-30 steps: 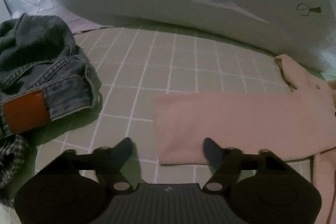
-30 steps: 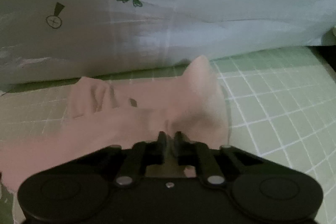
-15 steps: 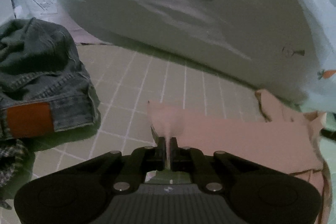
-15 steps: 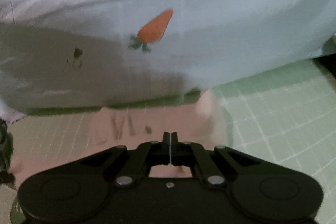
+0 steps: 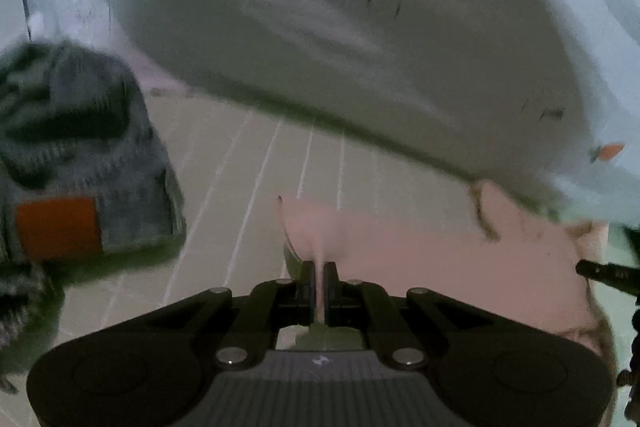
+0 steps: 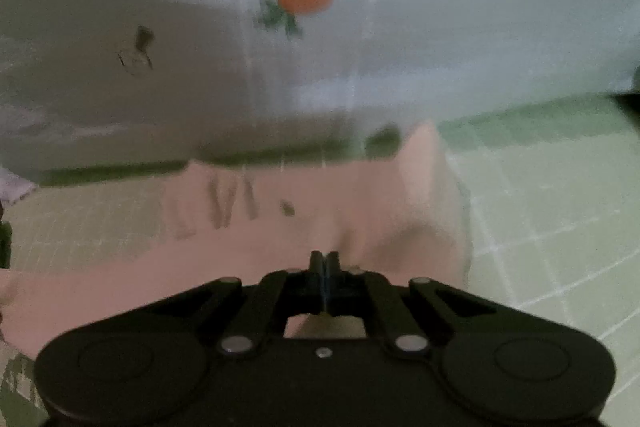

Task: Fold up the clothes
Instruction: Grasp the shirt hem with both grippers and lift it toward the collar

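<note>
At the bottom centre of the left view, the left gripper (image 5: pixel 319 269) pinches a fold of the pink garment (image 5: pixel 440 259). In the right view, the right gripper (image 6: pixel 324 261) is closed at the garment's (image 6: pixel 280 235) edge; whether it grips cloth is unclear. Jeans (image 5: pixel 76 155) sit left on the grid mat (image 5: pixel 248 155); a carrot-print quilt (image 6: pixel 440 7) lies beyond.

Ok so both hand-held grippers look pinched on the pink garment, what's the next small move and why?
Probably lift both together and carry the held edge across to fold it. The left hand-held gripper pinches a raised corner of the pink garment, the right hand-held gripper looks shut on its other end, and most cloth lies flat on the gridded mat.
</note>
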Demonstrator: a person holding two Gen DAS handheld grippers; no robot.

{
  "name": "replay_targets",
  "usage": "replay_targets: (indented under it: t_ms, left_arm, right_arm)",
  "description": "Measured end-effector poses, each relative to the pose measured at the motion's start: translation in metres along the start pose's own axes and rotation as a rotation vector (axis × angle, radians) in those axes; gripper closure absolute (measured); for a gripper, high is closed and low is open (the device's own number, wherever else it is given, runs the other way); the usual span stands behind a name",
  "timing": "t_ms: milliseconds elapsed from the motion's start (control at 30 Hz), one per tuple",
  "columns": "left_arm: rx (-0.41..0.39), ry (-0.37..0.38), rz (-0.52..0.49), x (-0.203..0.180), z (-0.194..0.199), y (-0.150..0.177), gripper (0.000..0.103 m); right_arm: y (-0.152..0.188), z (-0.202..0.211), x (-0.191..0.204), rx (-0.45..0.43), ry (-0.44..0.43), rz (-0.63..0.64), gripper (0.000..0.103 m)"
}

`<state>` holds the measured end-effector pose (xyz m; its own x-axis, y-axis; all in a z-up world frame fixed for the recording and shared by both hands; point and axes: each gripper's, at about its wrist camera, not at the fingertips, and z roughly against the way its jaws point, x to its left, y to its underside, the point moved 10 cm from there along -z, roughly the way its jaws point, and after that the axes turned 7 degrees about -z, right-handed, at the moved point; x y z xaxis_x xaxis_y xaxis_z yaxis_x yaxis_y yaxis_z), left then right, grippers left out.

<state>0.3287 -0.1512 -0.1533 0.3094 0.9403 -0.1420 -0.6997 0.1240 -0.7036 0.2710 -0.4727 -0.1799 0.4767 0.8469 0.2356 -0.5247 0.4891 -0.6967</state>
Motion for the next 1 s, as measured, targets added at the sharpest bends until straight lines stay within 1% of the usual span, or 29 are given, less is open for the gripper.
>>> replay_targets:
  t_ms: [133,167,233,300,333,367,400,433,500,533,667,767,900,933,1000]
  left_arm:
    - [-0.119,0.009,0.020,0.002,0.041,-0.034,0.099]
    - [-0.148,-0.003,0.025,0.006,0.051,-0.041,0.099]
    - [-0.170,-0.047,0.037,0.018,0.059,-0.043,0.099]
    - [-0.183,-0.094,0.050,0.031,0.064,-0.043,0.099]
    - [-0.158,-0.118,0.065,0.038,0.056,-0.036,0.099]
    - [-0.121,-0.131,0.085,0.045,0.046,-0.027,0.099]
    - [-0.086,-0.140,0.103,0.051,0.038,-0.017,0.099]
    - [-0.056,-0.136,0.117,0.054,0.031,-0.008,0.098]
    - [-0.001,-0.134,0.141,0.058,0.019,0.010,0.098]
    - [0.014,-0.142,0.142,0.058,0.017,0.016,0.098]
    - [0.054,-0.150,0.131,0.058,0.006,0.029,0.098]
    - [0.078,-0.164,0.132,0.062,0.000,0.035,0.098]
    - [0.108,-0.169,0.153,0.068,-0.007,0.043,0.098]
    - [0.115,-0.168,0.159,0.069,-0.007,0.047,0.098]
    - [0.120,-0.165,0.172,0.071,-0.007,0.051,0.098]
  right_arm:
    - [-0.024,0.032,0.012,-0.092,-0.047,-0.024,0.102]
    - [-0.030,0.039,0.016,-0.111,-0.063,-0.032,0.102]
    - [-0.037,0.047,0.025,-0.134,-0.100,-0.045,0.102]
    - [-0.036,0.040,0.035,-0.110,-0.132,-0.039,0.100]
    - [-0.031,0.032,0.038,-0.092,-0.127,-0.021,0.087]
    - [-0.026,0.023,0.039,-0.079,-0.098,-0.003,0.068]
    - [-0.021,0.018,0.037,-0.069,-0.068,0.004,0.023]
    - [-0.018,0.017,0.034,-0.080,-0.043,-0.003,0.005]
    - [-0.016,0.022,0.024,-0.136,-0.012,-0.027,0.000]
    - [-0.013,0.021,0.017,-0.131,0.005,-0.036,0.000]
    - [-0.009,0.007,-0.011,-0.072,0.070,-0.066,0.000]
    - [-0.006,-0.016,-0.023,-0.024,0.117,-0.075,0.001]
    - [0.000,-0.047,-0.034,0.045,0.213,0.006,0.003]
    - [0.002,-0.051,-0.037,0.061,0.232,0.032,0.003]
    - [0.001,-0.045,-0.041,0.053,0.237,0.022,0.002]
